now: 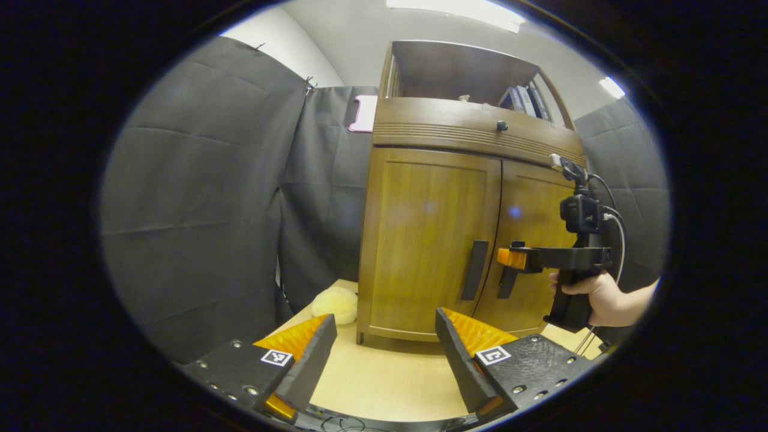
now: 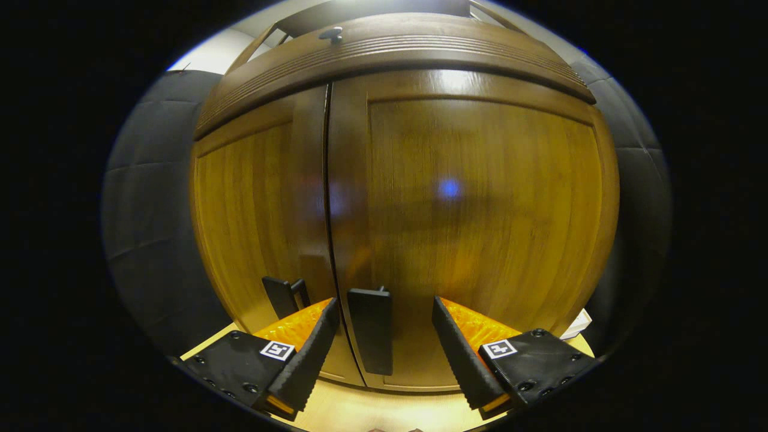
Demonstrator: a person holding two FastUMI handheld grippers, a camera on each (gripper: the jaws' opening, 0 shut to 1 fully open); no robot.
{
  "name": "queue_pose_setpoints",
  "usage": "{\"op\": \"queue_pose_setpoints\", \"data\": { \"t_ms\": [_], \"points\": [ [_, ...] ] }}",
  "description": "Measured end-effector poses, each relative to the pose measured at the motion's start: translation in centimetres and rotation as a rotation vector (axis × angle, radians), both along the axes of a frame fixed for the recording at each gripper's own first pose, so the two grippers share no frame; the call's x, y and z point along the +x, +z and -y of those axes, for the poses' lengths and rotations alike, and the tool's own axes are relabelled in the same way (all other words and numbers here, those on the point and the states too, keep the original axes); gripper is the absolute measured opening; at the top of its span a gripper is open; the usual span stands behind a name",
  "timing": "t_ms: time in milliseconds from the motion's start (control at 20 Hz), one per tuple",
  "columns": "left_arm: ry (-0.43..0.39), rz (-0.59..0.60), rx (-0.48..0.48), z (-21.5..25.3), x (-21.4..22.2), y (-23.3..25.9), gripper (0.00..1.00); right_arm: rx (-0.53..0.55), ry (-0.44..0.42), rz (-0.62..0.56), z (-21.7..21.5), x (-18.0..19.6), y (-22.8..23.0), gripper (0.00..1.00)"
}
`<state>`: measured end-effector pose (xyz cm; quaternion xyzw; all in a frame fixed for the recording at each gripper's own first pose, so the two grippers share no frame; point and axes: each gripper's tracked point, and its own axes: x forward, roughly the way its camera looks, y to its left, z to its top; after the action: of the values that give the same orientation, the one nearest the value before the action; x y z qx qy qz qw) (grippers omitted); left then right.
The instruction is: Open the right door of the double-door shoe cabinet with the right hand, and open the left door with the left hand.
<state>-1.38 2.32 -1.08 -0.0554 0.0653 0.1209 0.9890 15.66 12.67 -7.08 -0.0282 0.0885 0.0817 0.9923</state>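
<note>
Booth tabletop (image 1: pixel 384 384), cabinet top cropped (doors closed)

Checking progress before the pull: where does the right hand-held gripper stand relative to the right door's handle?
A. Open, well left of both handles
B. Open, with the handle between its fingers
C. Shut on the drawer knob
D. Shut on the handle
B: in the right gripper view the right hand-held gripper is open, and the right door's handle stands between its fingers, not yet pressed; both doors look closed.
</note>
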Motion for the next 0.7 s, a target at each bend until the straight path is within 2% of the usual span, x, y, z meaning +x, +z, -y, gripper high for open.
{"op": "queue_pose_setpoints", "data": {
  "t_ms": [50, 200, 300, 450, 500, 600, 650, 700],
  "points": [
    [-0.001, -0.002, 0.001, 0.0, 0.1, -0.2, 0.95, -0.005, -0.011, -0.006, 0.1, 0.1, -0.4, 0.93],
    [-0.011, -0.007, 0.004, 0.1, 0.2, -0.2, 0.95, -0.006, -0.022, 0.002, 0.3, 0.2, -0.7, 0.77],
    [-0.020, -0.012, 0.008, 0.2, 0.1, 0.0, 0.95, 0.012, -0.001, -0.018, -0.5, 0.3, -1.1, 0.55],
    [-0.038, -0.014, 0.023, 0.3, 0.1, -0.1, 0.95, 0.025, -0.002, -0.023, -0.7, 0.3, -1.3, 0.36],
    [-0.039, -0.017, 0.031, 0.3, 0.2, -0.1, 0.95, 0.020, -0.001, -0.014, -0.7, 0.5, -1.2, 0.38],
    [-0.045, -0.020, 0.035, 0.5, 0.2, -0.1, 0.95, 0.001, -0.003, -0.004, -0.7, 0.3, -1.1, 0.31],
    [-0.050, -0.021, 0.032, 0.5, 0.2, -0.2, 0.95, -0.002, -0.002, 0.006, -0.7, 0.3, -1.2, 0.31],
    [-0.053, -0.022, 0.026, 0.5, 0.3, -0.1, 0.95, 0.001, 0.008, -0.002, -0.7, 0.3, -1.3, 0.24]
  ]
}}
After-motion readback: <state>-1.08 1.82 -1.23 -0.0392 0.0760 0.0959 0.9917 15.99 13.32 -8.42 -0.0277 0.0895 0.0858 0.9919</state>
